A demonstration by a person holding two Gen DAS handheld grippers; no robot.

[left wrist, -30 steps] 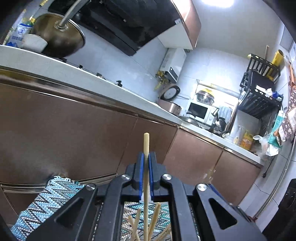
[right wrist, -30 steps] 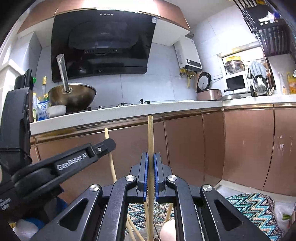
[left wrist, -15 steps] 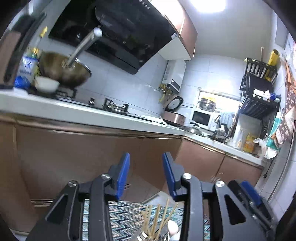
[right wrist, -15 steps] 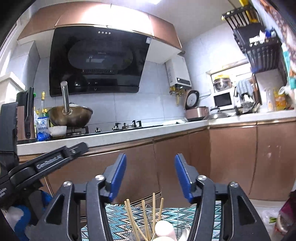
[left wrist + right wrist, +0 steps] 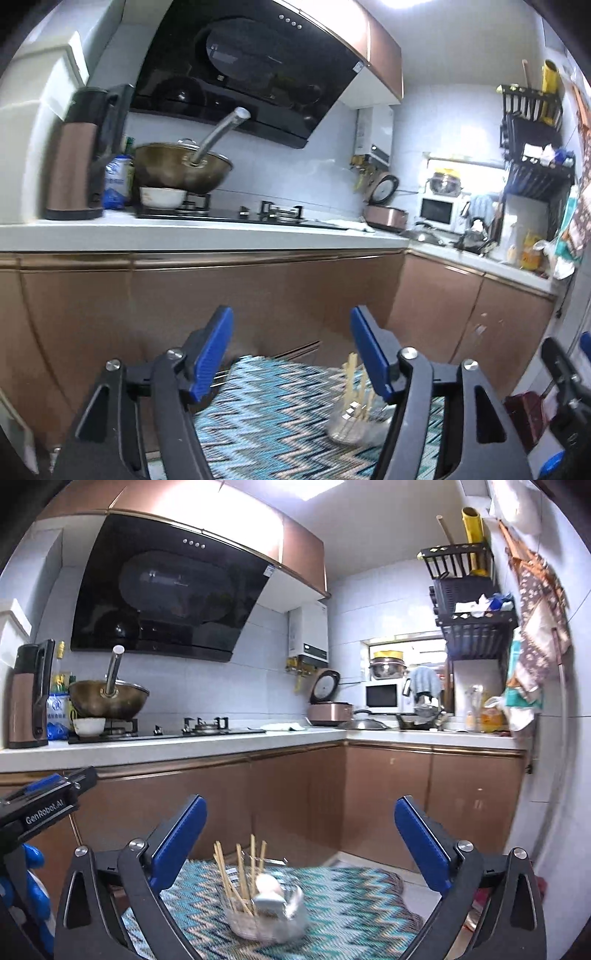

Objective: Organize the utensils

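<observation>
A clear utensil holder [image 5: 266, 919] stands on a blue zigzag rug [image 5: 351, 904] and holds several wooden chopsticks [image 5: 240, 878] and a white-handled utensil [image 5: 267, 886]. My right gripper [image 5: 299, 838] is open and empty, above and behind the holder. In the left wrist view the holder [image 5: 351, 424] with chopsticks [image 5: 354, 384] sits low, just inside the right finger. My left gripper [image 5: 291, 350] is open and empty, raised above the rug [image 5: 266, 413]. The left gripper's body also shows in the right wrist view [image 5: 44, 808].
Brown cabinets [image 5: 295, 794] under a white counter [image 5: 166, 746] run along the back and right. A wok [image 5: 109, 701], a thermos [image 5: 29, 698], a hob, a rice cooker [image 5: 328, 705] and a microwave [image 5: 382, 696] stand on the counter. A rack [image 5: 469, 602] hangs at the right.
Both grippers opened and let go of the chopsticks they held upright. The chopsticks now stand in the holder. Both grippers rose and drew back, jaws spreading wider.
</observation>
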